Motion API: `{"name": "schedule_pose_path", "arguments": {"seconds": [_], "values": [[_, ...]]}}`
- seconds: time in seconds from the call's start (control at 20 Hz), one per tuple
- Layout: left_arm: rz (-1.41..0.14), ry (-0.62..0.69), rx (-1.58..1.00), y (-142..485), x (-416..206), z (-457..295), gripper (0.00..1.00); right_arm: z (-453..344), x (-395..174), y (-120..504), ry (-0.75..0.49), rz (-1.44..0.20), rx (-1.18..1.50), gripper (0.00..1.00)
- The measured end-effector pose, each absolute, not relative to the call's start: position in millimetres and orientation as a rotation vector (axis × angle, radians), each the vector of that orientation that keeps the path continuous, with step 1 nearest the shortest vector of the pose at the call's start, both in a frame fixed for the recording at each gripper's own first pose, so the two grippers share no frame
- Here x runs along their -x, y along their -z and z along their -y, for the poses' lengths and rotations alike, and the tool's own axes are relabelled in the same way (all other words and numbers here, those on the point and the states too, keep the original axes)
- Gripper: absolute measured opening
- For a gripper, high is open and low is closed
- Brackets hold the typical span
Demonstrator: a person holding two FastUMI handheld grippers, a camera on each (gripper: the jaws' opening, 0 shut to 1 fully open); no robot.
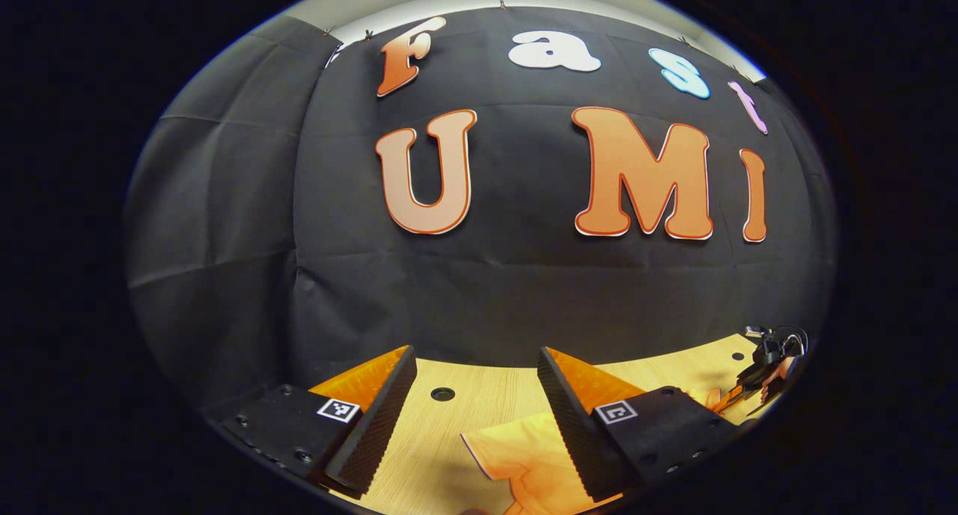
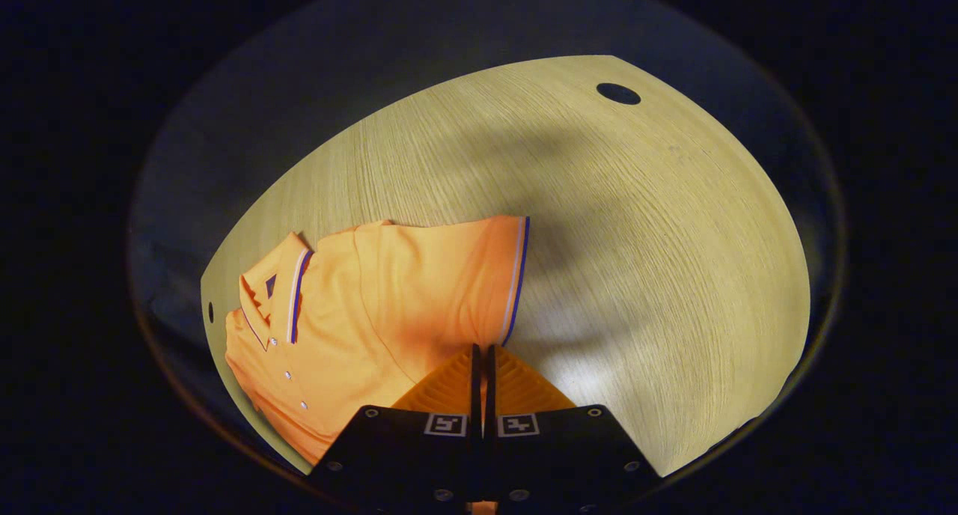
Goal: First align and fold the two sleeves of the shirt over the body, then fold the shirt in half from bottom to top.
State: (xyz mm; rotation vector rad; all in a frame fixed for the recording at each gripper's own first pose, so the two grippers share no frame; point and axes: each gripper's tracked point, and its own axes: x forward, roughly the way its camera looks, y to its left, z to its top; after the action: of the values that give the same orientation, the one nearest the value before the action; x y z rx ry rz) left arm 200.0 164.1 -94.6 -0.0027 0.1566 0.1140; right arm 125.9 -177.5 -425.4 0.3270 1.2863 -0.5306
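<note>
Right gripper view: the right tongs (image 2: 482, 356) point down at the table (image 2: 636, 223), fingers pressed together at the sleeve's (image 2: 449, 275) lower hem edge; whether cloth is pinched between them cannot be told.
Left gripper view: the left tongs (image 1: 475, 380) are held low and level above the table (image 1: 479, 403), aimed at the booth's black wall (image 1: 486, 290), fingers spread wide with nothing between them.
Other tongs: the right tongs (image 1: 756, 384) show small at the far right edge of the left gripper view, over orange cloth.
Shirt: an orange polo shirt (image 2: 337, 335) lies on the table, collar (image 2: 273, 294) toward the left, white buttons down the placket, sleeve spread flat with a blue-and-white striped cuff.
Shirt, left gripper view: a sleeve (image 1: 524, 455) lies on the table just below the left tongs' right finger.
</note>
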Motion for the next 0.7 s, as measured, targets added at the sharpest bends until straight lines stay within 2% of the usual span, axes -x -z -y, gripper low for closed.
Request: {"name": "schedule_pose_path", "arguments": {"seconds": [0.25,0.3,0.45,0.55,0.6,0.7], "values": [[-0.168,-0.110,0.008,101,-191,-166,0.98,162,-147,398,0.518,-1.183,-0.370,0.00],[-0.170,-0.106,0.008,102,-189,-165,0.97,159,-144,400,0.509,-1.198,-0.370,0.00],[-0.172,-0.102,-0.004,101,-183,-168,0.98,184,-124,412,0.612,-1.252,-0.290,0.00],[-0.168,-0.105,-0.014,101,-181,-171,0.98,174,-116,417,0.592,-1.326,-0.369,0.02],[-0.175,-0.107,-0.014,103,-181,-172,0.98,169,-117,419,0.560,-1.337,-0.384,0.12],[-0.194,-0.115,-0.013,110,-180,-174,0.98,178,-116,425,0.595,-1.342,-0.333,0.32]]}}
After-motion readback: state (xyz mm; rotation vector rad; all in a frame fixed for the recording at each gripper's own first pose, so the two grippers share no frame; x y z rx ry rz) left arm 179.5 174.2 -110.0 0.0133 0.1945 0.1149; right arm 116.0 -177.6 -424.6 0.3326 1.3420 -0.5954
